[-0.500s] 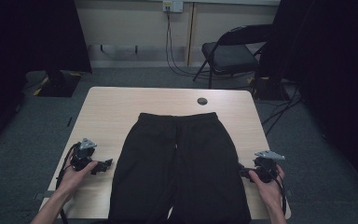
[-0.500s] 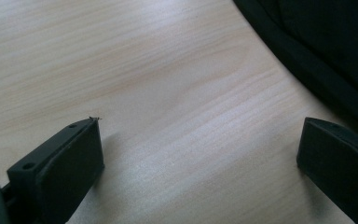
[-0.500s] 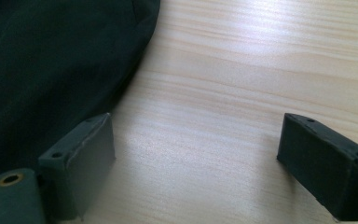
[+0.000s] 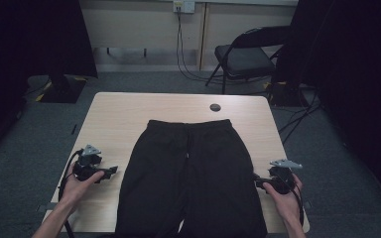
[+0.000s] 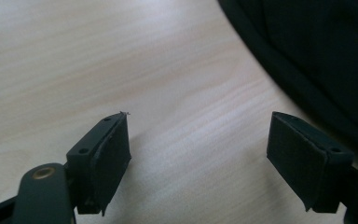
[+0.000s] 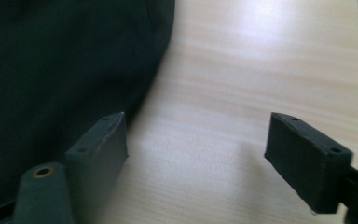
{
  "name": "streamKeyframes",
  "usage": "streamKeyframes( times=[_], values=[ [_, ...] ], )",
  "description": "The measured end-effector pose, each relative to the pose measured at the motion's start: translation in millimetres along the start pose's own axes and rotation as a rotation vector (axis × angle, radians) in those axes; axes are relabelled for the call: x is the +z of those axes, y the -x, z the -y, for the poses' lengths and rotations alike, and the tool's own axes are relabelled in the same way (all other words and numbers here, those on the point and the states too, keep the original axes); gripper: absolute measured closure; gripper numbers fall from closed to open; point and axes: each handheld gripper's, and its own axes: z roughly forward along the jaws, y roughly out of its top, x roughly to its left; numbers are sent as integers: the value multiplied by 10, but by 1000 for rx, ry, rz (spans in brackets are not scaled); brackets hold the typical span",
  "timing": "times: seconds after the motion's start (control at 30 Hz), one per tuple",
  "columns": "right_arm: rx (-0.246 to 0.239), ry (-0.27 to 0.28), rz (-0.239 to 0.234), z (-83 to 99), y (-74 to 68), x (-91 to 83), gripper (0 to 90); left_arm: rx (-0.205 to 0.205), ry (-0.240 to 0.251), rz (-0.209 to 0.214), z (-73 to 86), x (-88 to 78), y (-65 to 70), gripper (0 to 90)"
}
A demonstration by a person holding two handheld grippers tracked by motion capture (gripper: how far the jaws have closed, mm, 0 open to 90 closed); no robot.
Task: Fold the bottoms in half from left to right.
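In the high view a pair of black trousers (image 4: 191,173) lies flat along the middle of the wooden table (image 4: 124,111), waistband at the far end and legs running off the near edge, where their ends are cut off by the frame. A pale drawstring shows faintly at the waist; folds and seams are hard to make out in the dark cloth. The left gripper (image 4: 110,172) rests on the table just left of the left leg, the right gripper (image 4: 256,181) at the right leg's edge, each held by a hand coming in from the near side. A small dark disc (image 4: 215,107) sits near the far edge, and a folding chair (image 4: 250,52) stands beyond the table. The left gripper view shows what the high view cannot: its jaws stand wide apart over bare wood, nothing between them, the trousers (image 5: 317,51) curving past at upper right. The right gripper view likewise shows jaws spread and empty, with the trousers (image 6: 60,70) beside the left jaw; whether they touch is unclear.
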Motion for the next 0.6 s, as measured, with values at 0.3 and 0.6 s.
streamKeyframes(
  times=[0.3, 0.6],
  values=[
    [-2, 142, -113, -310, -324, -296, 233, 78, 91, 64, -204, -95, 187, 247],
    [-218, 112, -284, -568, -1199, -294, 358, 156, 99, 177, -560, 45, 444, 420]
  ],
)
